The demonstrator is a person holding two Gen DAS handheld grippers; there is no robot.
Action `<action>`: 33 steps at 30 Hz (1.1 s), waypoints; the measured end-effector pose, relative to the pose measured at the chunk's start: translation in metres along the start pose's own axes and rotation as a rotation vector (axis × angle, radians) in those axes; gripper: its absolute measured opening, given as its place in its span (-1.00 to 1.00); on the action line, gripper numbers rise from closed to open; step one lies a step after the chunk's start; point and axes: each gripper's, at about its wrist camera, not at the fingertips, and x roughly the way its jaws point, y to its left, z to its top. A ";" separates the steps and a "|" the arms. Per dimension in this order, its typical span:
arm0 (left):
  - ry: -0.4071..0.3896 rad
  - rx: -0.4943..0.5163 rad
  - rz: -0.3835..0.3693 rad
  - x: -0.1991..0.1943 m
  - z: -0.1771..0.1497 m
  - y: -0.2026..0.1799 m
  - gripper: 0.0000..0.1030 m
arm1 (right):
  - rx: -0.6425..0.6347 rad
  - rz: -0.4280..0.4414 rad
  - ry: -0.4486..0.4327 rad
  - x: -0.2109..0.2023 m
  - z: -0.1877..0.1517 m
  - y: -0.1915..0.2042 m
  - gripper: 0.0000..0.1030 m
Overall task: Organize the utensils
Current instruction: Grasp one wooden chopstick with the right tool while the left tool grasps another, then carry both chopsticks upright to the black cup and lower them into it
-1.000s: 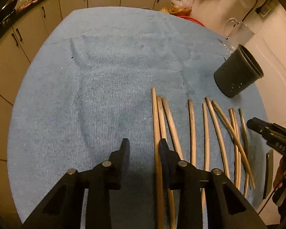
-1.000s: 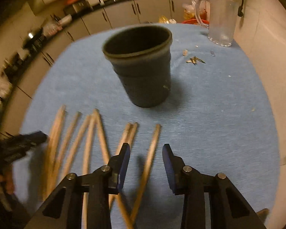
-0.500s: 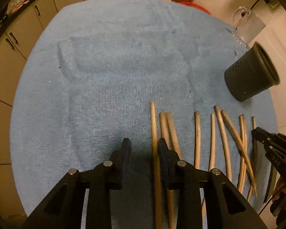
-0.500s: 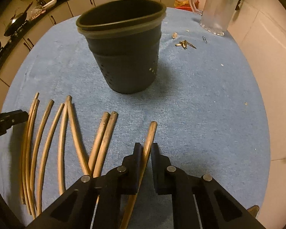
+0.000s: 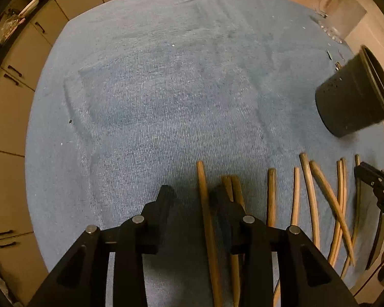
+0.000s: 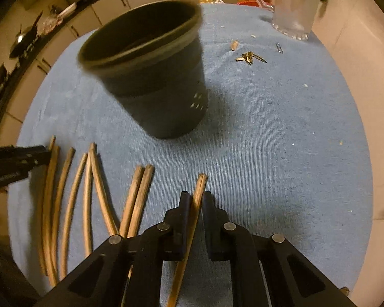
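Right gripper (image 6: pixel 195 200) clamps a chopstick (image 6: pixel 199 186) before the black cup (image 6: pixel 156 87); left gripper (image 5: pixel 192 194) fingers apart.

Chopsticks (image 6: pixel 69 199) lie side by side on the towel (image 6: pixel 281 140), the cup (image 6: pixel 156 76) beyond them.

The only lettering visible is white print on the two black grippers. On the right gripper (image 5: pixel 376 186), seen at the edge of the left wrist view, a few white capitals run along its body, cut off by the frame; they look like "DAS" but cannot be read with certainty. On the left gripper (image 6: pixel 15 163), seen from the right wrist view, a short white word is printed on its side, too blurred to read.
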 end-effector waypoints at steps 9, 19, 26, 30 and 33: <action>-0.066 -0.062 -0.065 -0.020 0.003 0.020 -0.90 | 0.089 0.084 -0.044 -0.015 0.000 -0.025 -0.84; -0.362 -0.100 -0.237 -0.146 -0.006 0.036 -0.90 | 0.070 0.115 -0.291 -0.127 -0.004 0.002 -0.85; -0.495 -0.075 -0.289 -0.198 -0.014 0.031 -0.90 | 0.048 0.107 -0.438 -0.180 -0.009 0.029 -0.85; -0.527 -0.057 -0.315 -0.208 -0.017 0.024 -0.90 | 0.038 0.109 -0.486 -0.202 -0.010 0.036 -0.85; -0.554 -0.039 -0.338 -0.220 -0.013 0.014 -0.90 | 0.033 0.109 -0.518 -0.219 -0.007 0.038 -0.85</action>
